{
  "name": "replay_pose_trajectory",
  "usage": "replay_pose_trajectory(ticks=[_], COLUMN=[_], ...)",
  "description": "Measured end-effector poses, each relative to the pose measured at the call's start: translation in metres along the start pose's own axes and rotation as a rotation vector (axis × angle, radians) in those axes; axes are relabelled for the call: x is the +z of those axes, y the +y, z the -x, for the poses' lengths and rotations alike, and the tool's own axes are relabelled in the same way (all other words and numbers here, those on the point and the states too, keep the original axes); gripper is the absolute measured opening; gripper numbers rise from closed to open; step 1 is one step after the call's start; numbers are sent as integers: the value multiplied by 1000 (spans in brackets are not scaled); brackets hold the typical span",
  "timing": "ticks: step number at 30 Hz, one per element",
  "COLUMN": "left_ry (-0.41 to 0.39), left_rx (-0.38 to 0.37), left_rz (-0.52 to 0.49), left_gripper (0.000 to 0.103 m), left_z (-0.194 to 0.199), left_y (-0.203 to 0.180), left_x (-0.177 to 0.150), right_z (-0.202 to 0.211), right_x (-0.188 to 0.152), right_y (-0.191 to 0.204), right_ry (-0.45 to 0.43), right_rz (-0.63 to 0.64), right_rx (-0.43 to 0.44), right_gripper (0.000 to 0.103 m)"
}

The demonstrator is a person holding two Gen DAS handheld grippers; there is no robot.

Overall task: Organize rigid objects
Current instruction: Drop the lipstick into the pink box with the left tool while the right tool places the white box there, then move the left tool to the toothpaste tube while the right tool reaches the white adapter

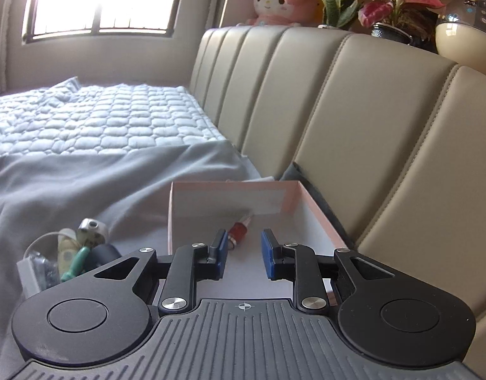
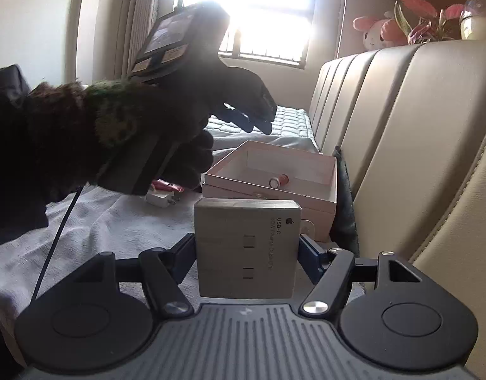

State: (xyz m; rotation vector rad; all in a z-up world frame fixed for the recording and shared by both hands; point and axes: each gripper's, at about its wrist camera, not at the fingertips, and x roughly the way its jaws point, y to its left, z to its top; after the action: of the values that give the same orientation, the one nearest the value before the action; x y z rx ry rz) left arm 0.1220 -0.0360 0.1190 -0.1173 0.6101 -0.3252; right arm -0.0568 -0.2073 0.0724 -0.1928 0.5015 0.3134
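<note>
An open pink box (image 1: 319,218) with a white inside sits on the bed against the padded headboard. A small red and silver cylinder (image 1: 238,231) lies in it. My left gripper (image 1: 244,237) hangs over the box's near end, open, with nothing between its blue pads. The right wrist view shows the same box (image 2: 306,196) with the cylinder (image 2: 279,181) inside, and a gloved hand (image 2: 179,110) holding the left gripper (image 2: 255,120) above it. My right gripper (image 2: 246,243) is shut on a white USB-C cable carton (image 2: 246,250), held just short of the pink box.
A pile of small items (image 1: 68,253), among them a green-handled tool and a white plug, lies left of the box. A white charger (image 2: 162,199) and a red packet (image 2: 167,185) rest on the sheet. The beige headboard (image 1: 369,126) borders the right; a dark cloth (image 2: 344,209) is wedged beside the box.
</note>
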Motion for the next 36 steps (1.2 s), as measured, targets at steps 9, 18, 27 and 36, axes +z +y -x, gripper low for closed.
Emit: replay_pose_trajectory(ticks=[9,18,27,36], left_ry=[16,72,33,-17], left_rx=[47,196,268,325], left_rz=[4,139,268,341], left_gripper=[25,25,25,25], left_z=[72,100,108,133], left_y=[65,148,199,215], left_x=[-47,-78,-99,-107], right_z=[-42,-168,-160,-168], right_x=[49,162,137,115], right_y=[-3,-30,0,78], right_ry=[-8,9,18,105], right_rz=[-54,-106,-155,-29], right_rx=[-3,-273,-92,176], right_gripper=[69,78,78,78])
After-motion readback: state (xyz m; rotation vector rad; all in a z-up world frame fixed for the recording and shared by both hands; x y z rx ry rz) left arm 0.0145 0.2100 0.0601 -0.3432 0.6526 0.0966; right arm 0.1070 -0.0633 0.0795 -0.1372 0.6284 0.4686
